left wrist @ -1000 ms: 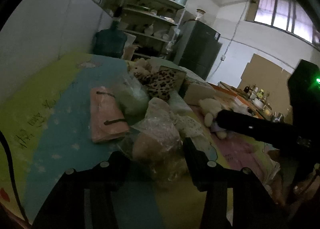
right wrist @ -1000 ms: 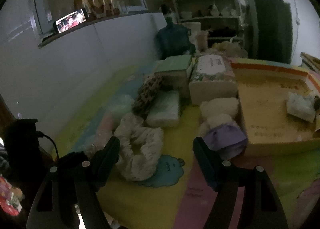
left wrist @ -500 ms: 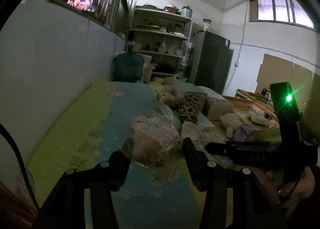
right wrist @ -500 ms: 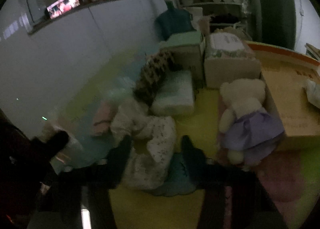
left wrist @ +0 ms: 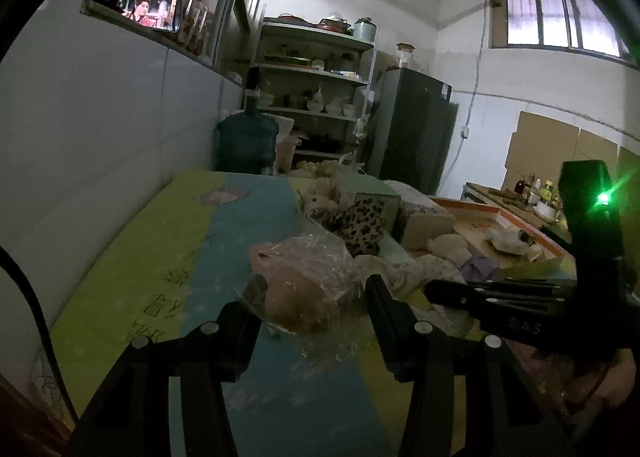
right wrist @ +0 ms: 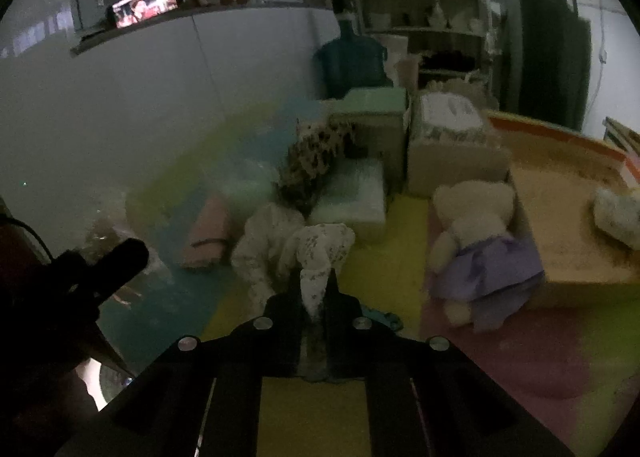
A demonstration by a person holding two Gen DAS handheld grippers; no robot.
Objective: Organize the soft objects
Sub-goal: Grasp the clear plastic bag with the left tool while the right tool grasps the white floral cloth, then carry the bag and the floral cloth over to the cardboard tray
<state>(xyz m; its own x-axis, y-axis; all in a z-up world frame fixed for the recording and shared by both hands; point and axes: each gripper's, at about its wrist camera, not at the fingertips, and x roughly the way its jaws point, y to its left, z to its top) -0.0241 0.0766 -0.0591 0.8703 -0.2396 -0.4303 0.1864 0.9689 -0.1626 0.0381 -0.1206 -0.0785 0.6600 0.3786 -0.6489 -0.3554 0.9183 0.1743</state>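
Step in hand: pick-up of two soft items from the counter [right wrist: 384,217] for sorting. The right tool [right wrist: 316,289] is clamped tight on a fold of the floral cloth [right wrist: 316,257], which lies just left of the teddy bear [right wrist: 476,225] and in front of the pale folded pack [right wrist: 352,197]. The left tool [left wrist: 312,297] is clamped on a clear plastic bag [left wrist: 308,281] holding a tan soft item, raised off the counter, well to the left of the bear. Judgement: the next move calls for lifting the cloth clear of its pile without dragging neighbours, then carrying it rightward past the bear to the cardboard tray [right wrist: 568,217]. Count: one bear in a purple skirt, one floral cloth, one leopard-print piece [right wrist: 316,157], one pink flat pack [right wrist: 208,233], two boxes behind, one tray holding one pale item.
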